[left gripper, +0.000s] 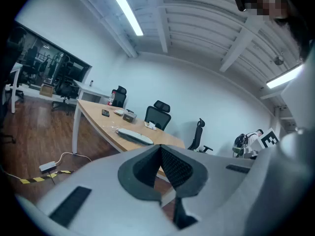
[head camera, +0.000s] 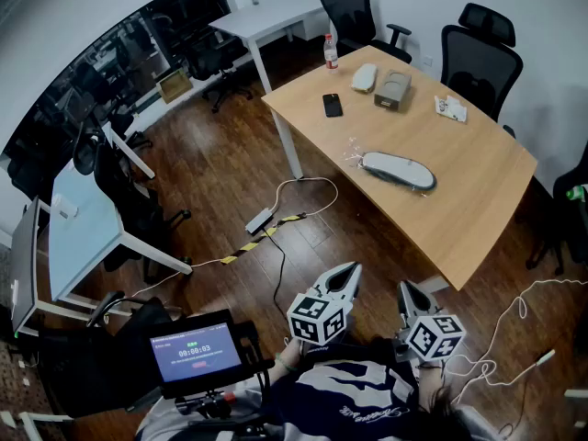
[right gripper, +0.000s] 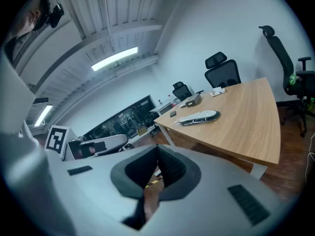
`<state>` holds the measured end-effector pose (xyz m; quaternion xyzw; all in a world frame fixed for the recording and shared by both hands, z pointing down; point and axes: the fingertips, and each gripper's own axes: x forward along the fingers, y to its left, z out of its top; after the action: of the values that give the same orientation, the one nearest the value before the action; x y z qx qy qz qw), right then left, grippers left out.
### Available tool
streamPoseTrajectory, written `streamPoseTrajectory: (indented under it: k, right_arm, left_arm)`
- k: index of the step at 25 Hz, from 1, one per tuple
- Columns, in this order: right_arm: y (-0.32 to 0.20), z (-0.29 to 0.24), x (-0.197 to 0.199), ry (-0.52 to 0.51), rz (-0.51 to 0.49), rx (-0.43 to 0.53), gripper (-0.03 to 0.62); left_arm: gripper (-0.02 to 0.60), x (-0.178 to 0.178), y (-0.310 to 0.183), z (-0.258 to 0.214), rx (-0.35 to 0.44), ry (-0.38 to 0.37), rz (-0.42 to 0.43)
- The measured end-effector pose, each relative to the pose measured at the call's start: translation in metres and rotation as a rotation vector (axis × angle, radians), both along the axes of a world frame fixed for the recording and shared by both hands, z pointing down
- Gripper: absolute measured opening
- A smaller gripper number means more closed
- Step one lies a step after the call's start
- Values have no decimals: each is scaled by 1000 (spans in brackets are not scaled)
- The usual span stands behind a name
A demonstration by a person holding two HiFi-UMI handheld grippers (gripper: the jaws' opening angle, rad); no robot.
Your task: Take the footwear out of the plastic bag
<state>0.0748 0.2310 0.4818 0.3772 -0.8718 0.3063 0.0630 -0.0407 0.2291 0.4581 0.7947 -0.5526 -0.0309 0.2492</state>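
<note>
A long white shoe inside a clear plastic bag [head camera: 397, 170] lies on the wooden table [head camera: 478, 200], toward its near side. The same bagged shoe [left gripper: 134, 136] shows far ahead in the left gripper view, and the bagged shoe [right gripper: 199, 117] also appears in the right gripper view. My left gripper [head camera: 347, 272] and right gripper [head camera: 406, 290] are held close to my body above the floor, well short of the table. In the left gripper view my left gripper [left gripper: 160, 146] has its jaws together with nothing between them. My right gripper [right gripper: 157, 147] is shut and empty too.
At the table's far end lie a phone [head camera: 333, 105], a bottle [head camera: 330, 51], a cardboard box [head camera: 393, 89] and a white object [head camera: 365, 77]. Office chairs [head camera: 478, 44] stand behind it. A power strip [head camera: 259, 220] and cables run across the wooden floor. A small monitor [head camera: 196, 350] sits by my left side.
</note>
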Motion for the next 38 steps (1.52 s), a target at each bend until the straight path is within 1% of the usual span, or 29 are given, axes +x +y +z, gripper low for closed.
streamPoseTrajectory:
  k: [4,9,12,15,18,24,31,34,38]
  right_arm:
    - [4,10,-3,19,11,-19,-3]
    - [-6,10,-6,18,25,-26,-3]
    - [-21,15,-8,20,24,-40,-3]
    - [-52,21,-11,22,22,-48,-3]
    - [-87,23,-13,4,10,-53,-3]
    - [-168,16,-18,-18,-51,-43,-3]
    - [-238,16,-7,-32,-93,-54,-3]
    - [-260,21,0,-43,-102,-59,-3]
    - [-284,27,5,-62,-96,-78,-3]
  left_arm:
    - [3,-9,1,7,-18,10,3]
    - [3,-11,-7,16,-38,20,12]
    - [3,-15,-23,19,-47,22,7]
    - [3,-21,-49,22,-51,14,-2]
    - [3,-24,-75,24,-56,-6,-15]
    - [3,-34,-145,22,-56,-1,-98]
    - [3,-23,-209,19,-65,-24,-145]
    - [3,-16,-226,22,-73,-33,-156]
    - [3,-9,-243,26,-95,-61,-149]
